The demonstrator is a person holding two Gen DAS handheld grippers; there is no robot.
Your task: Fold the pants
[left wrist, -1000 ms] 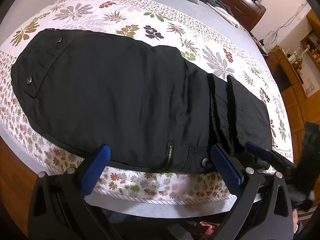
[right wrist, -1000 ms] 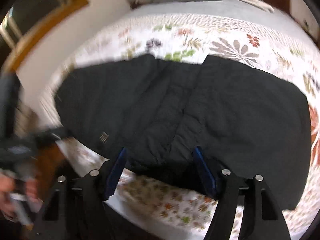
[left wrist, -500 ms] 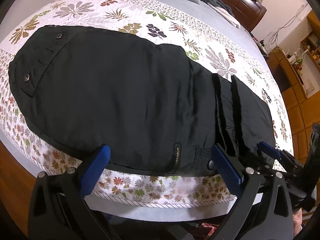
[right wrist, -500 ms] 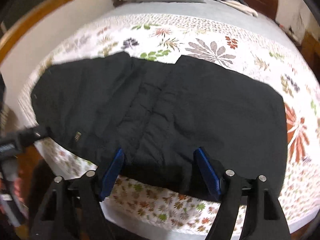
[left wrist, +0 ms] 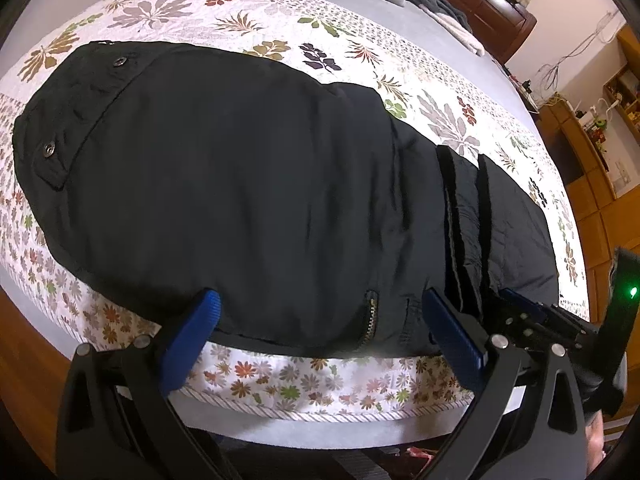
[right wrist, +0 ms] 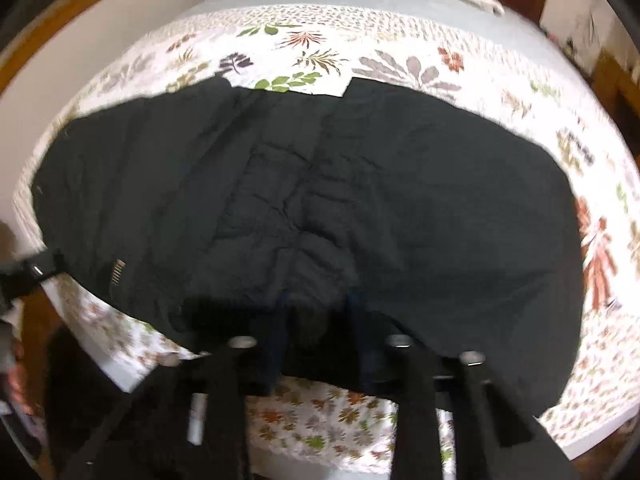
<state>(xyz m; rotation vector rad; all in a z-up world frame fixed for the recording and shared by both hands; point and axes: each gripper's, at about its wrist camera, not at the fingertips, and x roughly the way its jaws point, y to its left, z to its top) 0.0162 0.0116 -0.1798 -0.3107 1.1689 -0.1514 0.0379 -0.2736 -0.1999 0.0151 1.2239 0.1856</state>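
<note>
A: What changed?
B: The right gripper (right wrist: 316, 308) narrowed onto the pants' (left wrist: 248, 184) near edge ahead; the left gripper (left wrist: 320, 320) hangs wide open, empty.
A: Meaning?
B: Probably a fold beginning on the bed (left wrist: 304, 384).

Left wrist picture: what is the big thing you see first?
A big pair of black pants fills the middle, lying flat on a flowery bedspread. Two silver snap buttons shine on the waistband at the far left, and a brass zipper shows near the front edge. The left gripper pokes in from the bottom with its blue fingers spread wide.
</note>
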